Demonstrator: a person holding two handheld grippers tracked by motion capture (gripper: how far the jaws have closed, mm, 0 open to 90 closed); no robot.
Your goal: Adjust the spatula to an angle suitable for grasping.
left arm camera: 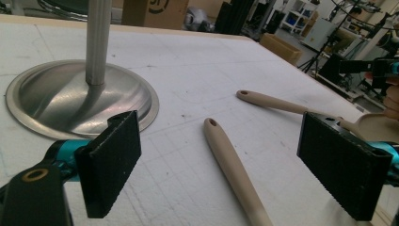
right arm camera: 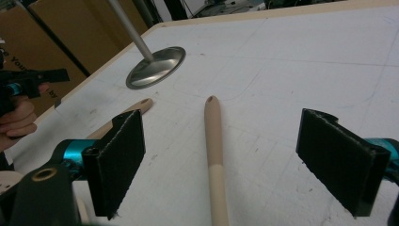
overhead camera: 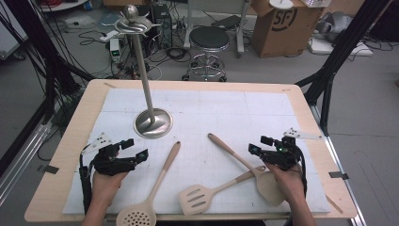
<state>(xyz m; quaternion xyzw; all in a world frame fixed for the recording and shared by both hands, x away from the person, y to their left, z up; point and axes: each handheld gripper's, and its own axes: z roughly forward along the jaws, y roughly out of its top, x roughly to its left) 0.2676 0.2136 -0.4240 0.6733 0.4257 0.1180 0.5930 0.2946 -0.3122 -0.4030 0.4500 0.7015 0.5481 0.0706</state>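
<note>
Three beige kitchen tools lie on the white mat (overhead camera: 207,113). A skimmer (overhead camera: 137,217) with a round holed head lies near the front edge, its handle (left arm camera: 230,165) running between my left gripper's (left arm camera: 223,141) open jaws, untouched. A slotted spatula (overhead camera: 197,197) lies at front centre. A solid spoon (overhead camera: 270,186) lies under the right hand, its handle (right arm camera: 214,141) between my right gripper's (right arm camera: 223,136) open jaws, with clear gaps on both sides. In the high view the left gripper (overhead camera: 135,149) and right gripper (overhead camera: 259,144) rest low over the mat, facing each other.
A tall metal stand rises from a round base (overhead camera: 153,123) at the mat's left back, with a hooked top (overhead camera: 133,21). The wooden table rim (overhead camera: 188,84) surrounds the mat. Beyond are a stool (overhead camera: 208,40), a cardboard box (overhead camera: 282,23) and cables.
</note>
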